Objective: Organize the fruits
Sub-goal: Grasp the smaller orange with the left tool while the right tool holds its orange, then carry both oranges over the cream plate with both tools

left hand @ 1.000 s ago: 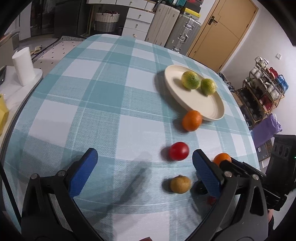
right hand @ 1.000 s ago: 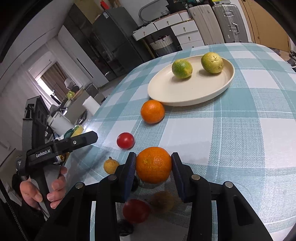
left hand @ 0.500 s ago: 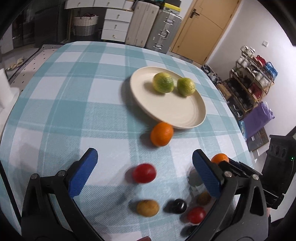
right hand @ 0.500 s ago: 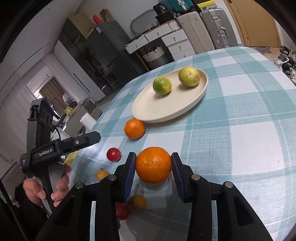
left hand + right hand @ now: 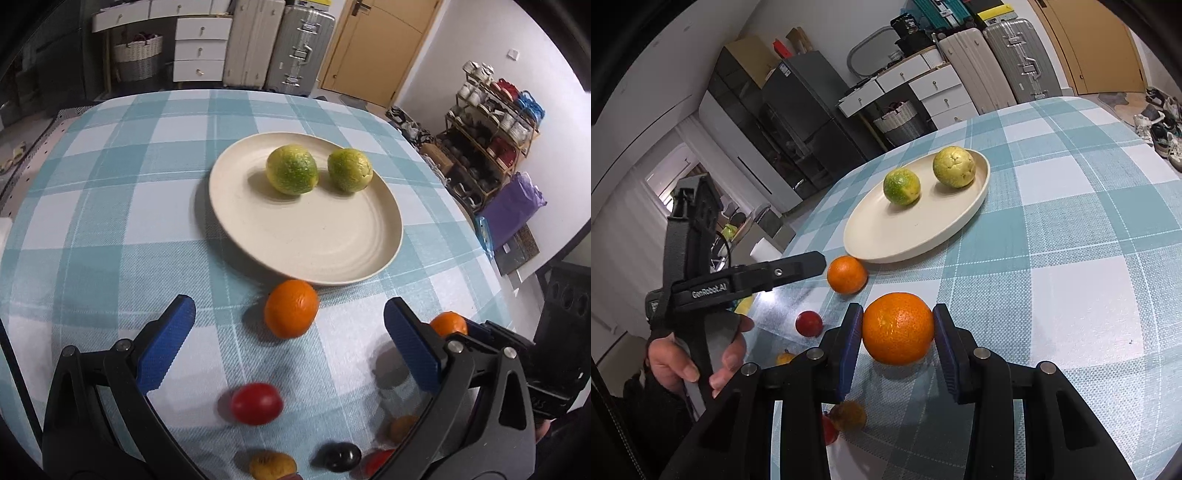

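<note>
A cream plate (image 5: 306, 251) on the checked tablecloth holds a green citrus (image 5: 291, 170) and a yellow-green one (image 5: 349, 170). Just in front of its near rim lies a loose orange (image 5: 291, 314). My left gripper (image 5: 288, 303) hovers open above the cloth, and the orange shows between its blue pads with space on both sides. In the right wrist view my right gripper (image 5: 897, 325) is shut on a second orange (image 5: 897, 332), held just above the cloth short of the plate (image 5: 912, 236). A hand (image 5: 694, 365) holds the left gripper (image 5: 798, 267) at the left.
A red tomato (image 5: 256, 402), a brown fruit (image 5: 271, 465), a dark fruit (image 5: 340, 456) and other small fruits lie near the table's front edge. Suitcases (image 5: 280, 44) and drawers stand beyond the far edge. A rack of cups (image 5: 491, 122) is at the right.
The left gripper has swung across the table toward the plate, so the loose orange now shows between its pads. The right gripper kept its grip on its orange and shifted a little.
</note>
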Tool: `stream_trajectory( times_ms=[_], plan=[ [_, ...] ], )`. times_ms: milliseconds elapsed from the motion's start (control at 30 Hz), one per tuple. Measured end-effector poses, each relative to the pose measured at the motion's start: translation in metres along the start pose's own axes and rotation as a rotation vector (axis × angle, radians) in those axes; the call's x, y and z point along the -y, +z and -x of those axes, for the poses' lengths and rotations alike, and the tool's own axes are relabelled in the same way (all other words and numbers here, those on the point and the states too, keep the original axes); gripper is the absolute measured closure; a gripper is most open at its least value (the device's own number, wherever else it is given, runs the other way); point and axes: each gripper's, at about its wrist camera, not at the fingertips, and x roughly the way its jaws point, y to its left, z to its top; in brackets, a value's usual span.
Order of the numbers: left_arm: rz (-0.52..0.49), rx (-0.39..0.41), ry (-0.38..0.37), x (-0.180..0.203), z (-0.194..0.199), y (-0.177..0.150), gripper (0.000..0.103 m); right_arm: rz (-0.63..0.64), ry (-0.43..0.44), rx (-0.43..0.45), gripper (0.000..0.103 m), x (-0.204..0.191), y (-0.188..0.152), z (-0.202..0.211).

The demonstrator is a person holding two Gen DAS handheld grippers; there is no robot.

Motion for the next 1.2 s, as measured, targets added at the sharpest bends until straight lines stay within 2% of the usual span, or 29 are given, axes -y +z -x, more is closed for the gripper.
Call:
stream_trajectory(
  times_ms=[200,267,300,367,467,500,567,633,967,1200],
  plan=[
    [-0.028,-0.032,0.001,0.001,-0.016,0.008,0.003,0.009,0.008,0.014,0.063,0.001,0.004,0.007],
    [-0.017,-0.052,-0.012,-0.001,-0.022,0.009,0.013,0.002,0.018,0.014,0.063,0.002,0.005,0.007],
    [-0.017,-0.065,-0.016,-0.001,-0.025,0.009,0.014,0.0,0.02,0.015,0.063,0.003,0.006,0.007],
    [-0.015,-0.09,-0.006,0.0,-0.031,0.008,0.025,0.005,0.022,0.016,0.063,0.002,0.007,0.007],
    [-0.006,-0.121,-0.043,0.0,-0.038,0.005,0.042,0.012,0.026,0.015,0.063,0.001,0.008,0.005],
    [-0.008,-0.125,-0.046,0.0,-0.038,0.005,0.045,0.015,0.027,0.015,0.063,0.0,0.008,0.005],
    [-0.019,-0.124,-0.03,0.002,-0.039,0.004,0.062,0.019,0.027,0.013,0.064,0.0,0.009,0.004],
    [-0.025,-0.128,-0.019,0.002,-0.039,0.004,0.071,0.017,0.025,0.011,0.064,0.0,0.01,0.003],
    [-0.031,-0.095,-0.042,0.001,-0.011,0.001,0.072,0.034,0.017,0.019,0.063,-0.007,0.015,0.007],
    [-0.026,-0.049,-0.055,-0.008,0.013,0.022,0.072,0.077,0.024,0.061,0.063,-0.016,0.042,0.011]
  ],
)
